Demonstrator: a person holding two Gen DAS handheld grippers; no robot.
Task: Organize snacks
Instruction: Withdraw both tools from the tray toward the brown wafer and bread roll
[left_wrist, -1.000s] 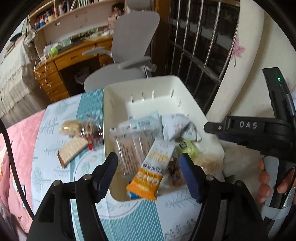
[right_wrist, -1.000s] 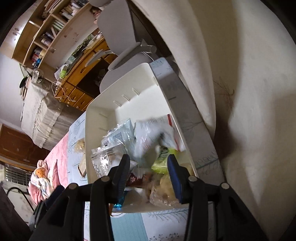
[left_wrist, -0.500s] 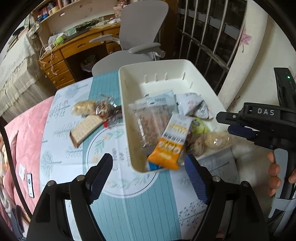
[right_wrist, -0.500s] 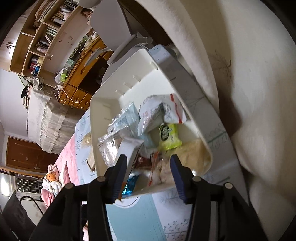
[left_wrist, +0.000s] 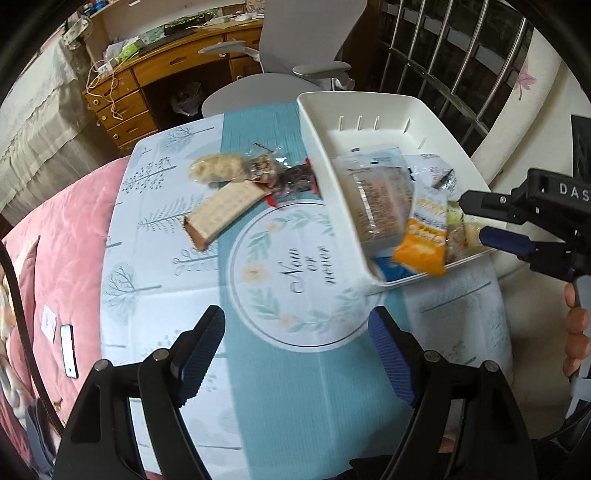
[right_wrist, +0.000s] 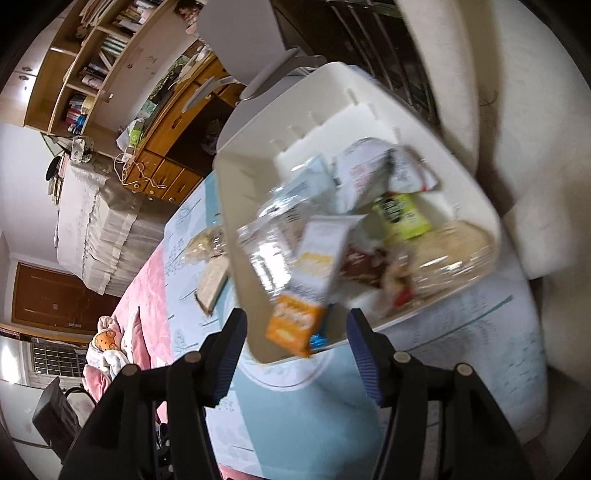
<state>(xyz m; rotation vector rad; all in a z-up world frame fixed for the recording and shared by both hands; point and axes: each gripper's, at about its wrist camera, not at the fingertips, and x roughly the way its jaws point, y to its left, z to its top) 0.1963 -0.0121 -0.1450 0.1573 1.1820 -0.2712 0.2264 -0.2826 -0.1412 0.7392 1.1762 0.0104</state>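
A white bin (left_wrist: 321, 122) on the right of the table holds several snack packs, with an orange bar (left_wrist: 423, 236) at its near corner. The bin also shows in the right wrist view (right_wrist: 240, 236), with the orange bar (right_wrist: 295, 321) nearest. On the cloth left of the bin lie a wafer pack (left_wrist: 225, 212), a pale cookie pack (left_wrist: 216, 168) and a dark red-ended pack (left_wrist: 291, 181). My left gripper (left_wrist: 295, 354) is open and empty over the table's middle. My right gripper (right_wrist: 293, 350) is open and empty, just in front of the bin's near corner.
The table has a light blue and teal cloth (left_wrist: 291, 369). A grey office chair (left_wrist: 295, 48) and a wooden desk (left_wrist: 155, 74) stand behind it. A pink bed (left_wrist: 55, 236) lies to the left, with a phone (left_wrist: 69, 350) on it. A cream wall is at the right.
Both grippers have pulled back from the bin toward the near side of the table. The left one has also shifted left, so more of the cloth and loose snacks show.
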